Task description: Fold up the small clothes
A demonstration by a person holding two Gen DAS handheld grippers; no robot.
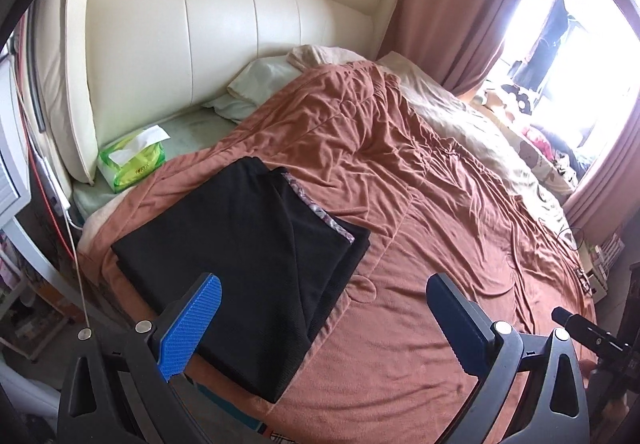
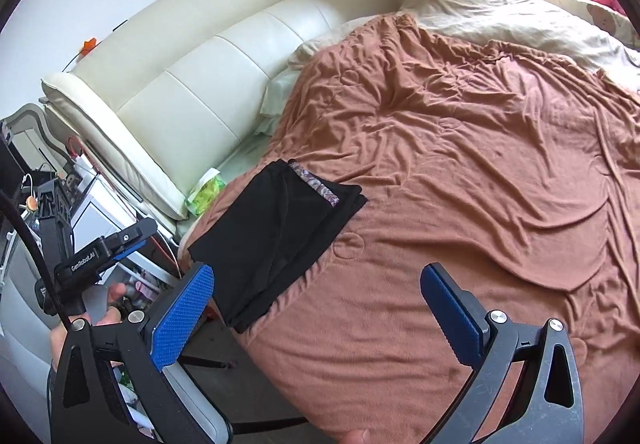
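Observation:
A folded black garment [image 1: 248, 256] with a patterned strip along one edge lies flat on the brown bedspread [image 1: 420, 204], near the bed's near-left corner. My left gripper [image 1: 324, 318] hovers open just in front of it, its left blue pad over the garment's near edge, nothing between the fingers. In the right wrist view the same black garment [image 2: 280, 232] lies at centre-left on the bedspread [image 2: 480, 164]. My right gripper [image 2: 316, 314] is open and empty above the bed's edge. The left gripper [image 2: 104, 248] also shows at far left, held by a hand.
A cream padded headboard [image 1: 200, 44] runs behind the bed. A green tissue pack [image 1: 132, 160] and a pale pillow [image 1: 260, 84] lie by it. A beige blanket [image 1: 472, 116] and pink curtains [image 1: 452, 4] are at the right. Shelving and cables [image 2: 92, 196] stand left of the bed.

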